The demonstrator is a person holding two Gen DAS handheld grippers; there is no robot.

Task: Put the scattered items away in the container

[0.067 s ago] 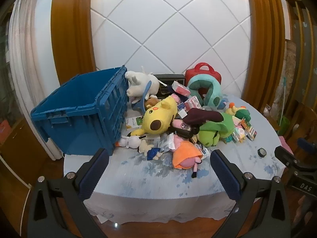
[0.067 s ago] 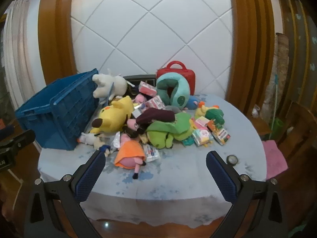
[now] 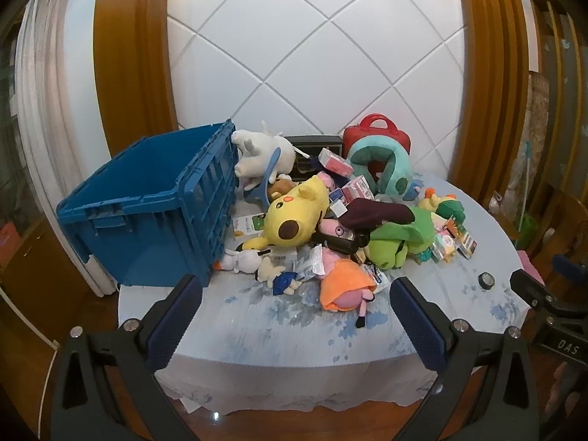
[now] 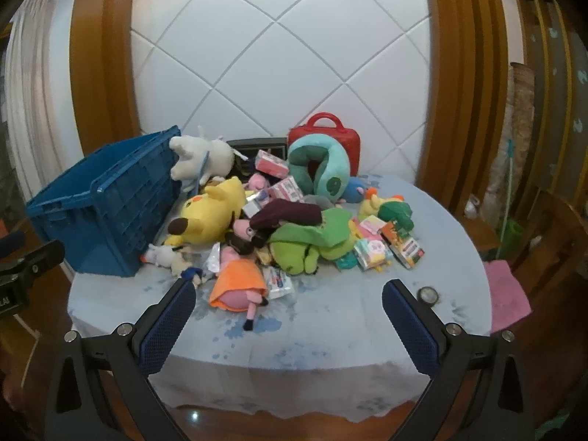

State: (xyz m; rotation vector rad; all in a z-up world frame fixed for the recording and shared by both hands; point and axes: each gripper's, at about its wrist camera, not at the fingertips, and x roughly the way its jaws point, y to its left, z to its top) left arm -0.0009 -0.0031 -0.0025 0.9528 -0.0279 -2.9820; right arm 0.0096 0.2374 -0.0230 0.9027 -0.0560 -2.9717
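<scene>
A blue crate is seen at the left edge of the round worktop, tipped so that its open top faces up and away from the pile; its inside is only partly seen and looks empty. Against its ribbed side a heap of scattered items is spread across the middle of the worktop. A white plush is leant on the crate's far corner, and a yellow plush is laid just beside the crate wall. A green plush is piled to the right of it, with a dark maroon piece draped over it. A pink doll in an orange dress is found nearest the front edge. A teal neck pillow is propped before a red case at the back. Small boxes are scattered at the right of the heap, and a small black round object is set apart from them.

The left gripper is held short of the worktop, its jaws spread fully with nothing between them. The right gripper is held likewise, jaws wide and empty.
</scene>
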